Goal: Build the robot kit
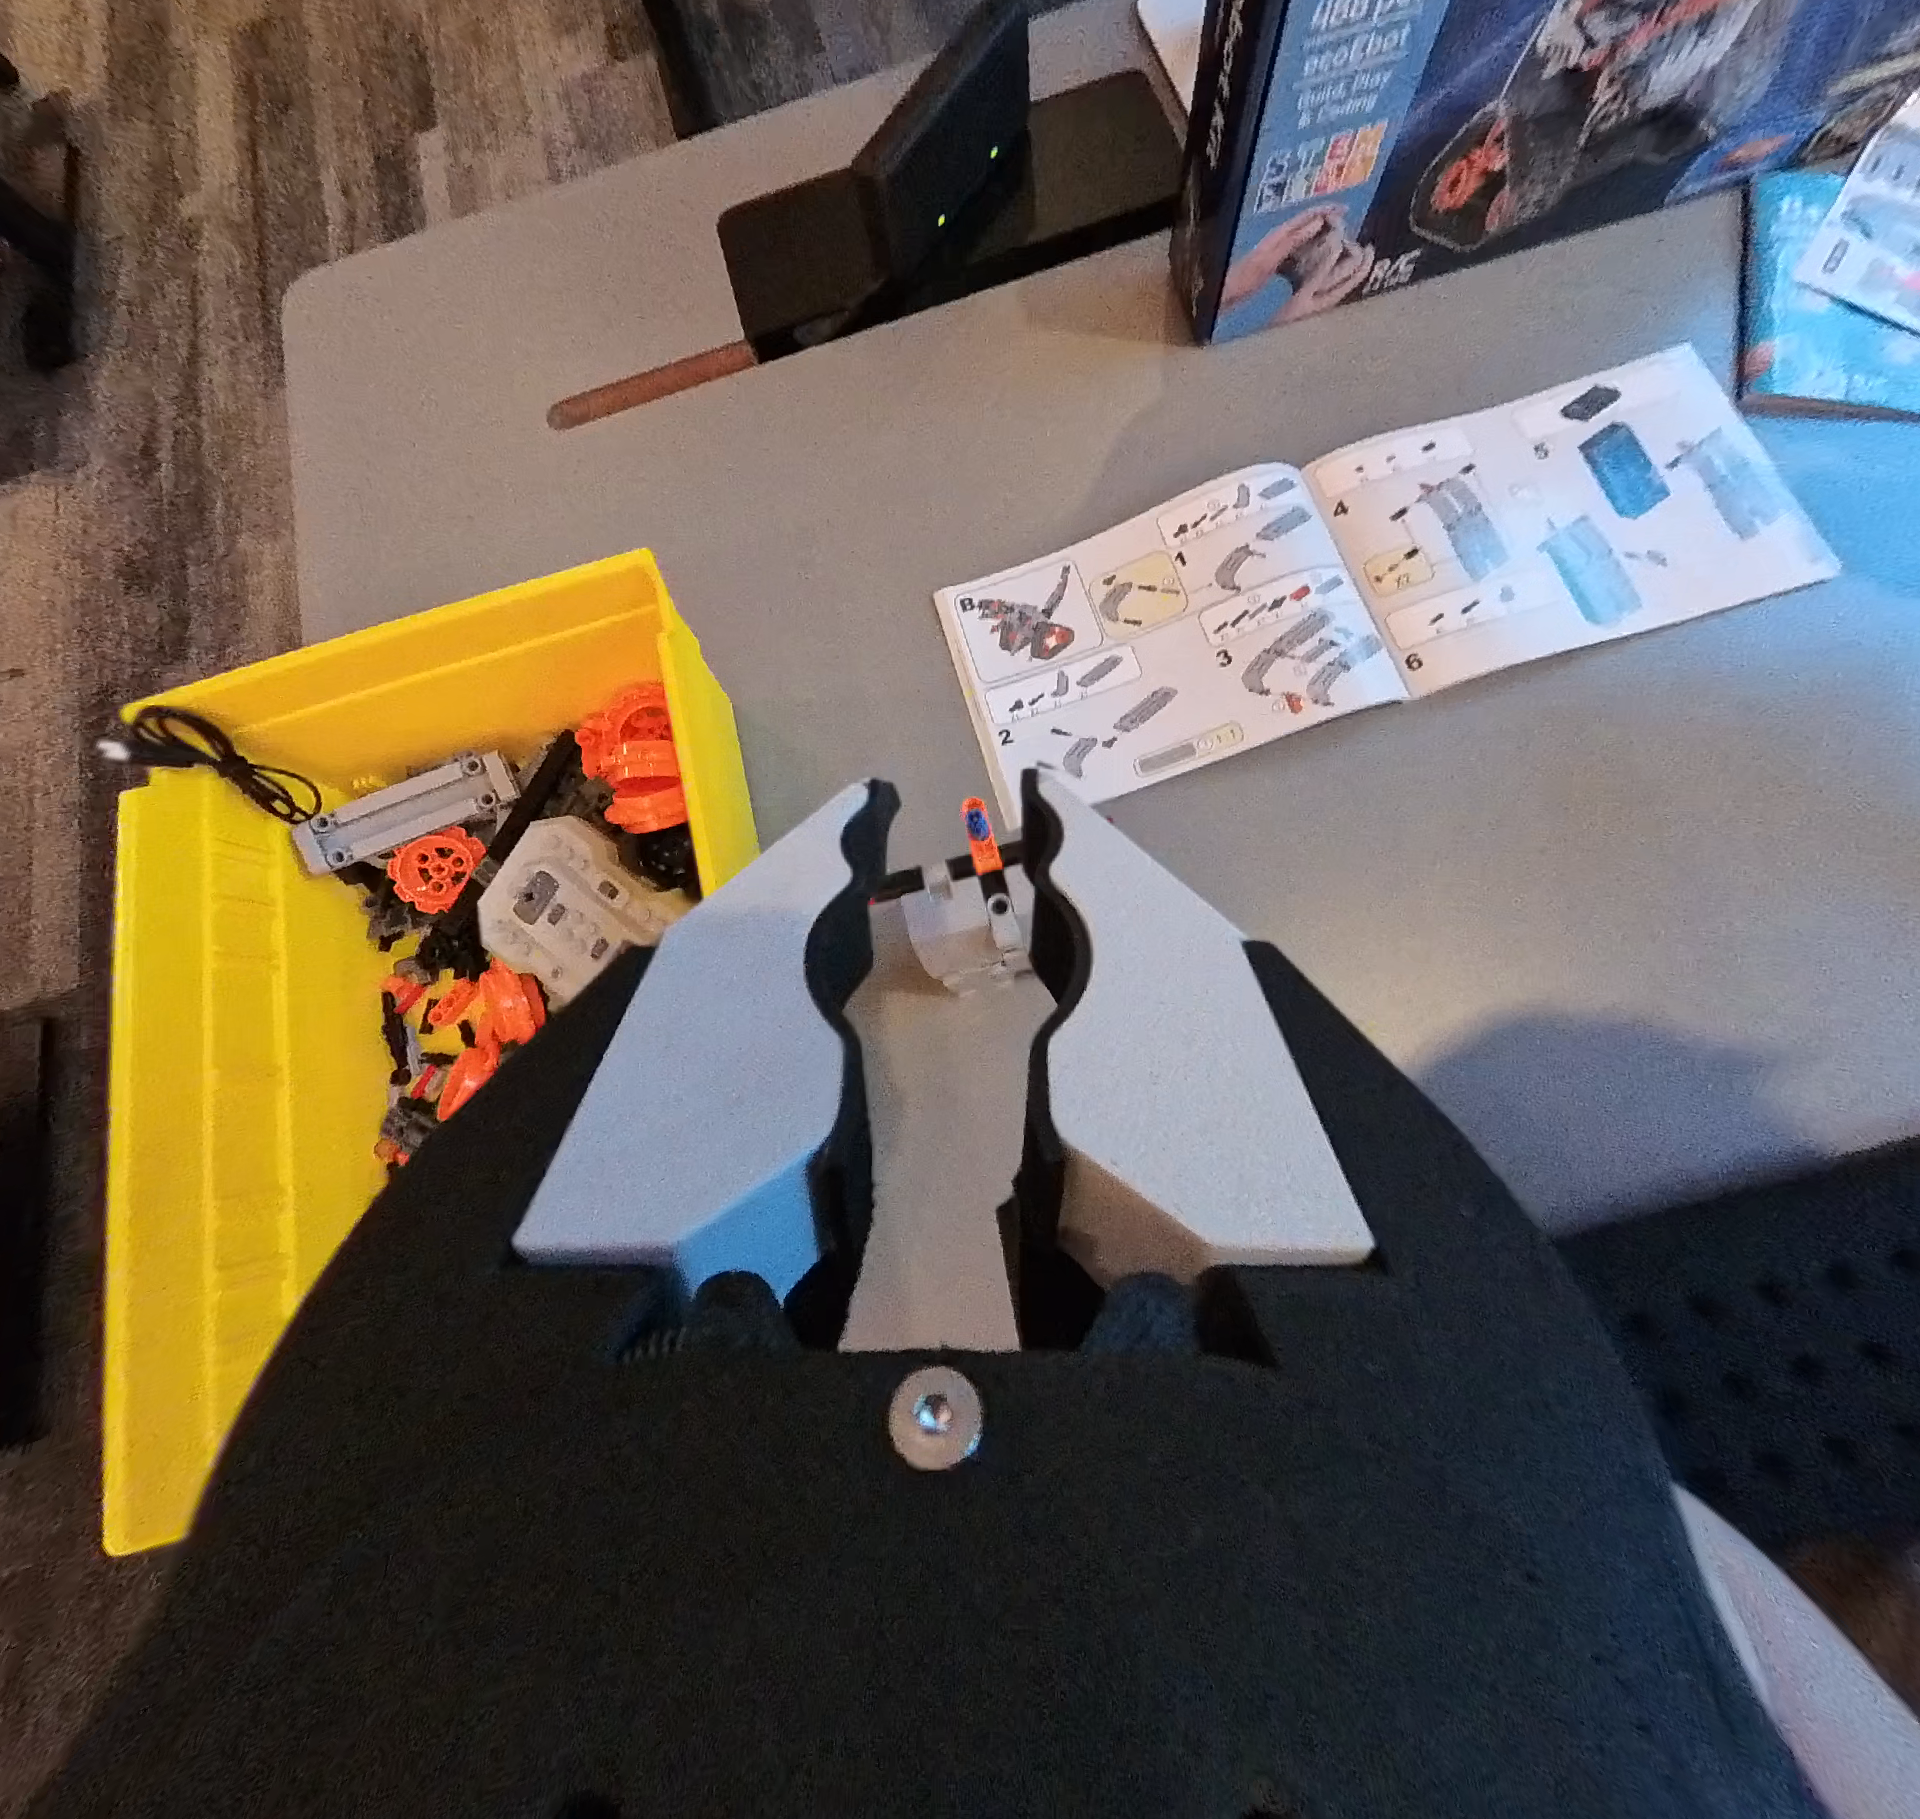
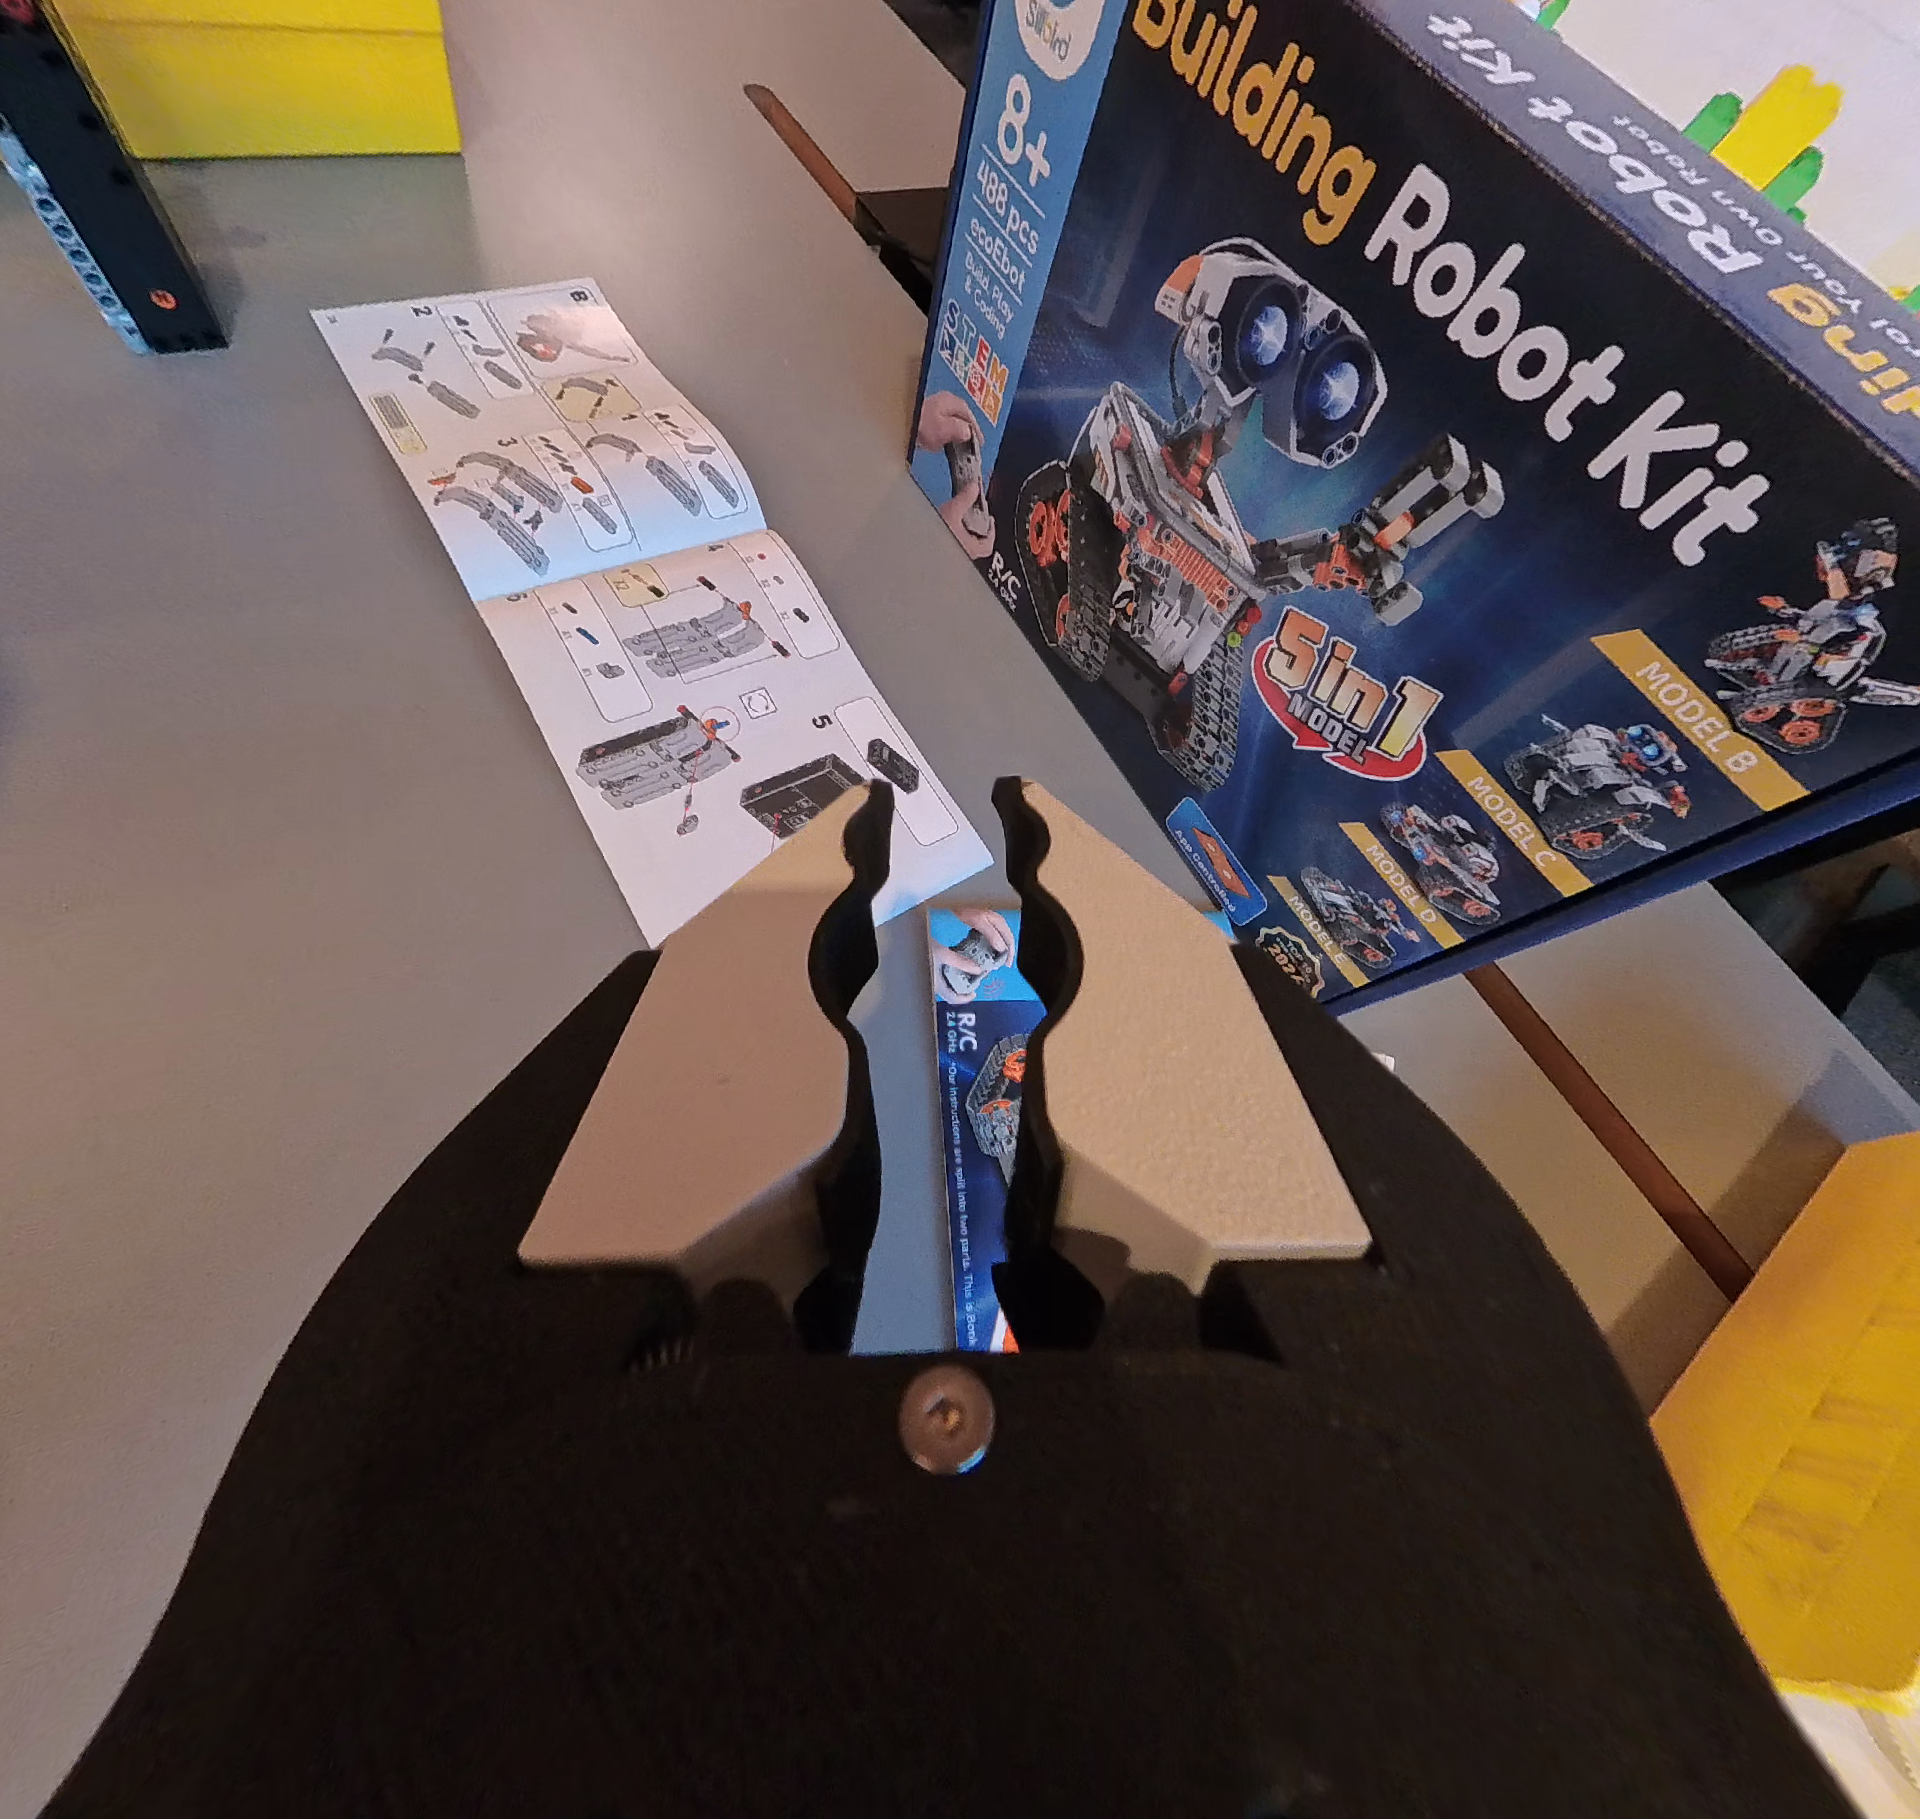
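Observation:
My left gripper [image 1: 956, 784] is shut on a small grey brick assembly [image 1: 961, 933] with a black axle and an orange pin [image 1: 977, 832]. It holds the assembly just above the grey table [image 1: 831, 522], right of a yellow bin [image 1: 208, 1042] holding several orange, grey and black parts [image 1: 540, 896]. My right gripper [image 2: 943, 787] is open and empty, and hovers over a blue leaflet [image 2: 971, 1094] lying on the table [image 2: 208, 730]. An open instruction booklet [image 1: 1351, 574] lies ahead of both grippers and also shows in the right wrist view [image 2: 644, 564].
A large dark-blue kit box [image 2: 1403, 419] stands upright at the far side, also in the left wrist view [image 1: 1507, 86]. A black device [image 1: 894, 200] sits at the back. A black beam structure [image 2: 94, 200] and a yellow bin [image 2: 260, 34] are at far left; another yellow bin [image 2: 1808, 1406] is at right.

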A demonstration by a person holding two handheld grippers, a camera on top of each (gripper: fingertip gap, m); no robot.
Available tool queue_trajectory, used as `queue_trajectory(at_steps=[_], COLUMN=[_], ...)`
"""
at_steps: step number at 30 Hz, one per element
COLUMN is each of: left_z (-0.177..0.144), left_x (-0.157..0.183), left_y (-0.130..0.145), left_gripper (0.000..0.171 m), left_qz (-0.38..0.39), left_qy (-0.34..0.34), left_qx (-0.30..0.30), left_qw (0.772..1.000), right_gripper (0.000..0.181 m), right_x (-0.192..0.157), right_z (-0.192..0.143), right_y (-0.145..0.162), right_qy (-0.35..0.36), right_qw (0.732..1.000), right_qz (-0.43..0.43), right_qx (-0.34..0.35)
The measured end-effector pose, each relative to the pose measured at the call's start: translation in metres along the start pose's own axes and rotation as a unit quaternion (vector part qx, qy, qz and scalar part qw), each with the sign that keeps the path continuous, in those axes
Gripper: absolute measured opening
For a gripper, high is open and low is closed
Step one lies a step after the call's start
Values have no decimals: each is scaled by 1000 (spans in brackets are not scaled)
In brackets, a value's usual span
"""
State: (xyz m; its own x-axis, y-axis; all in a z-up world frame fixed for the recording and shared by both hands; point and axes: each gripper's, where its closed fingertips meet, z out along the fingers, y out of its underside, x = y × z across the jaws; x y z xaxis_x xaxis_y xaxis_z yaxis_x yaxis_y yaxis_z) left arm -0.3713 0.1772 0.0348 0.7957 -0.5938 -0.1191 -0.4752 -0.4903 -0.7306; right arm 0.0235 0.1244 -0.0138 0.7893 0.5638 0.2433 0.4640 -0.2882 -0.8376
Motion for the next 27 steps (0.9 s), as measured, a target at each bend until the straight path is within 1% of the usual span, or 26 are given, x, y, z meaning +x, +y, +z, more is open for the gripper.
queue_trajectory(at_steps=[3,6,8,10,11,13,15,16,17,19,21,23,25,27], left_z=[4,0,-5,-7,-9,-14,-18,-19,-20,-21,-22,-24,-26,-27], left_x=[-3,-9,-10,-12,-14,-18,-22,-23,-24,-24,-23,-22,-22,-21], left_y=[9,4,1,2,2,-2,-7,-8,-9,-12,-15,-18,-20,-23], left_gripper=[24,21,19,20,20,21,20,20,20,20,20,20,20,20], left_qz=[6,-6,-7,-9,-11,-20,-32,-35,-37,-35,-30,-27,-28,-26], left_qy=[-13,-25,-23,-26,-27,-30,-31,-31,-32,-32,-29,-26,-23,-18], left_qx=[-28,-14,-2,2,7,25,44,51,55,63,71,80,90,98], left_qw=[999,1000,1000,1000,1000,999,998,998,997,997,997,996,995,995], right_gripper=[23,29,35,43,50,60,62,65,68,70,75,79,82,81], right_x=[-1,-8,-16,-28,-41,-82,-138,-166,-193,-228,-247,-261,-275,-288], right_z=[2,4,5,8,12,24,45,60,78,119,159,189,206,213], right_y=[0,-10,-24,-51,-71,-116,-148,-157,-161,-161,-157,-152,-148,-150], right_qy=[-2,-10,-18,-22,-37,-89,-149,-176,-200,-213,-205,-209,-225,-246], right_qw=[1000,1000,999,997,993,977,958,951,946,947,952,954,950,940], right_qz=[-1,-1,-1,15,31,57,62,65,67,67,59,62,90,120], right_qx=[-3,13,34,74,107,185,237,247,246,232,218,206,197,201])
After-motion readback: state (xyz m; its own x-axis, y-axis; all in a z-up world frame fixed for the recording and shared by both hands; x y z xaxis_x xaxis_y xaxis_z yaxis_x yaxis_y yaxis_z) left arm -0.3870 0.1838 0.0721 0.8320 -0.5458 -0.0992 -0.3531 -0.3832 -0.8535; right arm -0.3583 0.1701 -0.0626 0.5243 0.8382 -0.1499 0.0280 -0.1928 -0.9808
